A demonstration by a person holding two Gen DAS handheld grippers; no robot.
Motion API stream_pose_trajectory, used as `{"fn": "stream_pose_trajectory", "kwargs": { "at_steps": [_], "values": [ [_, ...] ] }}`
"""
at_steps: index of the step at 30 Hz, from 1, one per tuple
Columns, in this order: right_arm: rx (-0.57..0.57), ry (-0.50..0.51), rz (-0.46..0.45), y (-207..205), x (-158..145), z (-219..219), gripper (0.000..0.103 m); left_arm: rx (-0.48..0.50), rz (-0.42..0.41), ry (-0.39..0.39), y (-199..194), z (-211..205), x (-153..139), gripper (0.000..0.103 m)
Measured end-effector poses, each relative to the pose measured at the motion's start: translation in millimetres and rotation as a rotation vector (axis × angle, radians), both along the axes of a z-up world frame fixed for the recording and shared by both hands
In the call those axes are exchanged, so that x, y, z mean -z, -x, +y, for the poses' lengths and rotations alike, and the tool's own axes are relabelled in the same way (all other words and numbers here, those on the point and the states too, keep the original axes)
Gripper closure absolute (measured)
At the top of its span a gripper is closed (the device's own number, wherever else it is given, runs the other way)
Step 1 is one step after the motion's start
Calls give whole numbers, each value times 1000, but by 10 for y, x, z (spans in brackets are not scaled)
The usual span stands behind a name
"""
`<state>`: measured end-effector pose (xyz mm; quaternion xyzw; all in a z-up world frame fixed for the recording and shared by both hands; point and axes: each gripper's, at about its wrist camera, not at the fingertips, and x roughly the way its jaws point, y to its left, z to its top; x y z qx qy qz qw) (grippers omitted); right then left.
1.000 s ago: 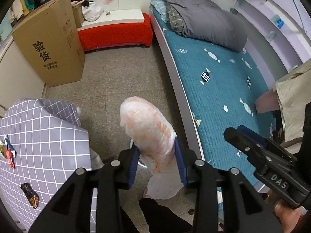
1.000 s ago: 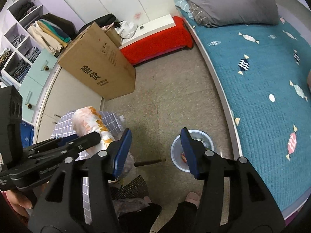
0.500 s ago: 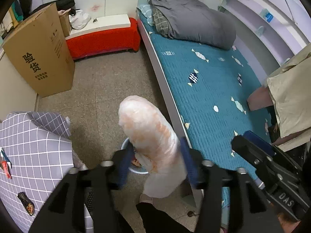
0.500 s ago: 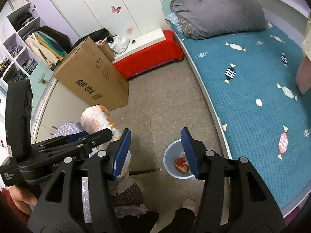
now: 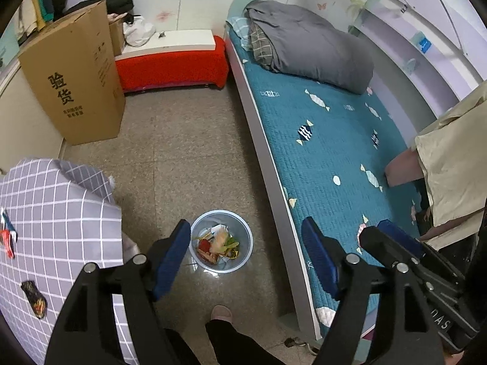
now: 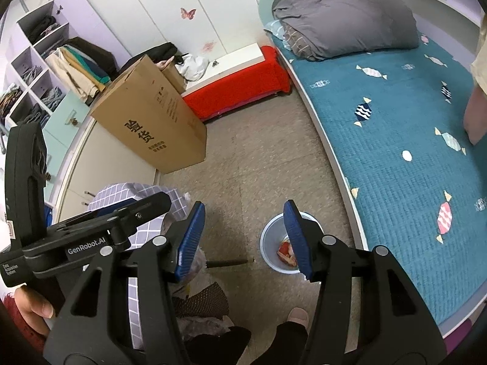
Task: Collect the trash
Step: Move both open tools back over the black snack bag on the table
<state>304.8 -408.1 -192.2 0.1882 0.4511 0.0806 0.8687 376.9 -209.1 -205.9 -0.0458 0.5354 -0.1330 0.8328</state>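
Observation:
A pale blue bin (image 5: 245, 245) stands on the floor by the bed, holding scraps and a blurred pale orange bag (image 5: 220, 238). My left gripper (image 5: 244, 224) hangs above the bin. Its jaws are opening wide and nothing is between them. My right gripper (image 6: 243, 208) is open and holds nothing. In its view the bin (image 6: 269, 240) is partly hidden behind the right finger, and the left gripper (image 6: 121, 222) crosses at the left. A red and blue wrapper (image 5: 7, 237) and a dark wrapper (image 5: 35, 299) lie on the checked tablecloth (image 5: 61, 213).
A large cardboard box (image 5: 76, 76) stands at the far left by the cupboards, with a red bench (image 5: 170, 64) behind it. The teal bed (image 5: 328, 152) with a grey quilt runs along the right. A person's foot (image 5: 220, 313) is just in front of the bin.
The left jaws spread apart and let go of the orange-white bag, which has dropped out of them into the bin. Both views have drifted slightly, showing more floor.

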Motion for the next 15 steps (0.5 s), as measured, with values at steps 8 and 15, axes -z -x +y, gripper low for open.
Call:
{"fn": "stream_pose_trajectory", "kwargs": {
  "at_steps": [8, 15],
  "values": [
    [-69, 6, 2, 92, -30, 310, 50, -45, -4, 2, 227, 302, -26, 29],
    [-175, 14, 9, 63, -28, 771, 49, -140, -5, -5, 410, 762, -45, 29]
  ]
}}
